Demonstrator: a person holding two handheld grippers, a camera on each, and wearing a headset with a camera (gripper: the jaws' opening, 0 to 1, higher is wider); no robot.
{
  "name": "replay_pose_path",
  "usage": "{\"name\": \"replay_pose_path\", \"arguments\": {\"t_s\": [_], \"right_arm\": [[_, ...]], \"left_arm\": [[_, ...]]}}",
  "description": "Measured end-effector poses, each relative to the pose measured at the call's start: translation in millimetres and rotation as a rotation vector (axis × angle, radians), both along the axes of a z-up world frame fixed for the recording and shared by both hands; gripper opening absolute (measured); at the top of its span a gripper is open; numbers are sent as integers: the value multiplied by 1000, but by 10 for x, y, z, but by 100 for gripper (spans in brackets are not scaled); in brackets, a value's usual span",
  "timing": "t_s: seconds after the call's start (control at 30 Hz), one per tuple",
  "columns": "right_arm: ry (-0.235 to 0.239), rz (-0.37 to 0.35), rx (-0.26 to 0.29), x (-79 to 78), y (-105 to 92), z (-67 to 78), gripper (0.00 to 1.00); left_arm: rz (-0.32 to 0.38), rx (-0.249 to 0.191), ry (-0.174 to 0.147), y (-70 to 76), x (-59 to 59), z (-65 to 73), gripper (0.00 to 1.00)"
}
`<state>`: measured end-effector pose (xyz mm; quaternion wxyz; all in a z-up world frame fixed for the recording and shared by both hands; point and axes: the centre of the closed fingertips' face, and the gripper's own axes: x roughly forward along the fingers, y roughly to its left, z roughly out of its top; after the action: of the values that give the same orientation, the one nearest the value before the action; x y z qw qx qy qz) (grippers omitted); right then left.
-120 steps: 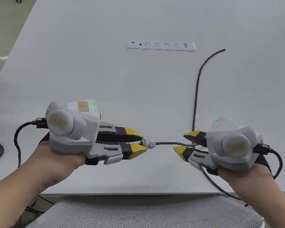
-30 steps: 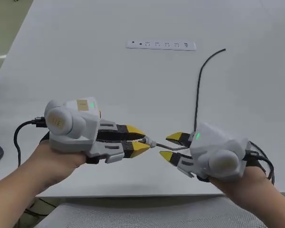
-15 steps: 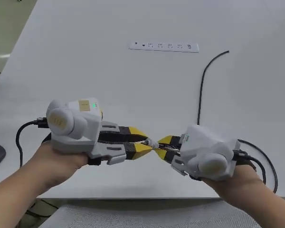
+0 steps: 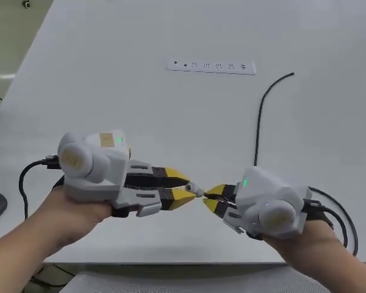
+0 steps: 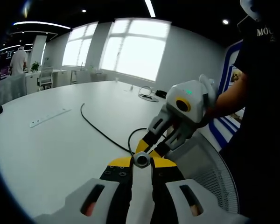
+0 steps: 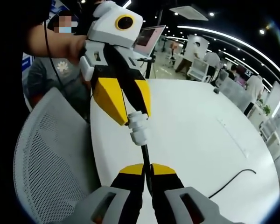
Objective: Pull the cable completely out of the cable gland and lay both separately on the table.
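The two grippers meet tip to tip just above the near edge of the tabletop (image 4: 140, 110). The left gripper (image 4: 189, 187) has its jaws pressed onto the white cable gland (image 6: 139, 129), holding it in the air. The black cable (image 6: 146, 161) comes straight out of the gland, and the right gripper (image 4: 208, 197) pinches it just beside the gland. Past that gripper the cable lies along the tabletop's right side, its free end pointing toward the far edge. A white power strip (image 4: 210, 66) lies well apart, toward the far edge.
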<state>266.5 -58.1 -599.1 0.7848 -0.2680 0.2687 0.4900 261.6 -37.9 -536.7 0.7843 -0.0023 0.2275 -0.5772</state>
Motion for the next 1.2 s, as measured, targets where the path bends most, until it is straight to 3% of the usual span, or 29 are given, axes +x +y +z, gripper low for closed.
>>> {"name": "replay_pose_path", "arguments": {"t_s": [0.5, 0.93, 1.2], "right_arm": [[77, -102, -29, 47, -221, -204, 0], [67, -96, -39, 84, -181, -153, 0], [54, -55, -79, 243, -63, -85, 0]], "left_arm": [[27, -12, 1, 106, 22, 37, 15], [26, -3, 2, 124, -20, -105, 15], [39, -4, -6, 161, -29, -231, 15]]}}
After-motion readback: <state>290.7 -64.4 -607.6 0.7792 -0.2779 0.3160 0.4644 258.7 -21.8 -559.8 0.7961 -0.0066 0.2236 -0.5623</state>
